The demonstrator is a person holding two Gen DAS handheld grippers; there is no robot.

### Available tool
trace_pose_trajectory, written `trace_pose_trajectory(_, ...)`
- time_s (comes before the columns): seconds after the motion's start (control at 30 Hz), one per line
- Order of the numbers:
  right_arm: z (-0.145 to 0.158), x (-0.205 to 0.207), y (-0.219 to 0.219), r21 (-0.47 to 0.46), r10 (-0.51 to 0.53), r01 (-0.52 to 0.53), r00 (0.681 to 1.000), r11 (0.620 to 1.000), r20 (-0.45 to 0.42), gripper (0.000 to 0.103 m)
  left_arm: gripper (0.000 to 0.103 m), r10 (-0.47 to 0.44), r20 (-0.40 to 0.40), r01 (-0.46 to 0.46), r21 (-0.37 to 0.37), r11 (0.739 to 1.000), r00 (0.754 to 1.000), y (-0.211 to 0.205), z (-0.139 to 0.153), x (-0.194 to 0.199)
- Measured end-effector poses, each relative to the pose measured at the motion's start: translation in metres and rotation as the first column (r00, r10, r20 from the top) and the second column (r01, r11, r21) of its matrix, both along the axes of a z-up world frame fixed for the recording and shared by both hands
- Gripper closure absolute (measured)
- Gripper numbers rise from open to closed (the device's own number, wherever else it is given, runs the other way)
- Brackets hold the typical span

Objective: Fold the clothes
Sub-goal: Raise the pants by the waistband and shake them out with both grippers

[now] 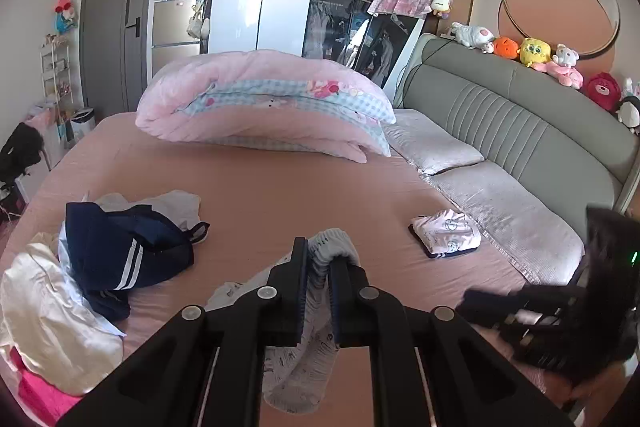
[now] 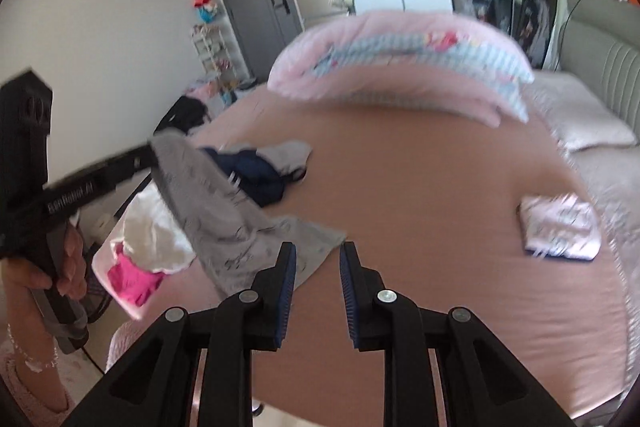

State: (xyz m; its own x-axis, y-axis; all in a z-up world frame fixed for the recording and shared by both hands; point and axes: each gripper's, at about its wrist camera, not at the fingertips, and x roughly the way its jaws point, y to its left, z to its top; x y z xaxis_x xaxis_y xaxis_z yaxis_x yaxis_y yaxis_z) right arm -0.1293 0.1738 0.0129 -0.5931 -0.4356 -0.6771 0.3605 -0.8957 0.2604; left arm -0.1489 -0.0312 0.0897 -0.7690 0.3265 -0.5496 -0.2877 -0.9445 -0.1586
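Left wrist view: the garment (image 1: 320, 291), a pale printed piece with a ribbed hem, hangs pinched between the pressed-together jaws of the left gripper (image 1: 319, 259), its lower part trailing onto the pink bed (image 1: 280, 187). In the right wrist view the same garment (image 2: 208, 195) drapes down from the left gripper (image 2: 154, 155) at the left of the picture, with one corner lying on the sheet just ahead of the right gripper (image 2: 318, 263), whose jaws stand a little spread with nothing between them.

The step in hand looks like lifting the piece clear to spread it for folding. To do that well, the right gripper should probably take the free edge or far corner level with the left's hold, so the cloth hangs flat between the two rather than twisted, then both lay it down on bare sheet.

A folded piece (image 1: 446, 233) lies near the pillows (image 1: 508, 223); the unfolded pile (image 1: 120, 247) sits well apart on the left.
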Motion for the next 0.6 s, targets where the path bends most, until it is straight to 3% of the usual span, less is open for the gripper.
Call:
trace_pose_trajectory(0.13,-0.057,0.012,-0.034,-0.065,0.080,-0.071,0.986,0.995,0.144,0.081,0.095,0.019,-0.024,-0.020,-0.016,1.000,1.000,0.006,0.006,0.010)
trace_pose_trajectory(0.17,-0.064,0.016,-0.041,-0.080,0.100,-0.088,0.982,0.993,0.158,0.074,0.095,0.027,-0.032,-0.028,-0.023,0.999,0.999,0.008,0.008,0.014)
trace_pose_trajectory(0.2,-0.068,0.020,-0.047,-0.081,0.113,-0.101,0.981,0.992,0.156,0.058,0.095,0.031,-0.038,-0.032,-0.023,0.999,0.999,0.008,0.010,0.017)
trace_pose_trajectory(0.27,-0.073,0.024,-0.055,-0.081,0.100,-0.089,0.985,0.993,0.143,0.043,0.095,0.032,-0.045,-0.032,-0.004,0.999,0.998,0.009,0.012,0.023)
trace_pose_trajectory(0.43,-0.085,0.001,-0.051,-0.072,-0.011,0.022,0.990,0.997,0.143,0.043,0.095,0.033,-0.040,-0.032,0.035,0.999,0.999,0.007,0.012,0.045)
trace_pose_trajectory(0.57,-0.116,-0.021,-0.062,-0.006,0.001,0.000,0.975,1.000,0.224,0.044,0.095,0.040,-0.028,-0.038,0.068,0.997,0.999,0.001,0.011,0.059)
trace_pose_trajectory(0.6,-0.122,-0.020,-0.066,0.010,0.009,-0.012,0.972,1.000,0.234,0.056,0.095,0.045,-0.027,-0.043,0.071,0.997,0.999,-0.001,0.011,0.062)
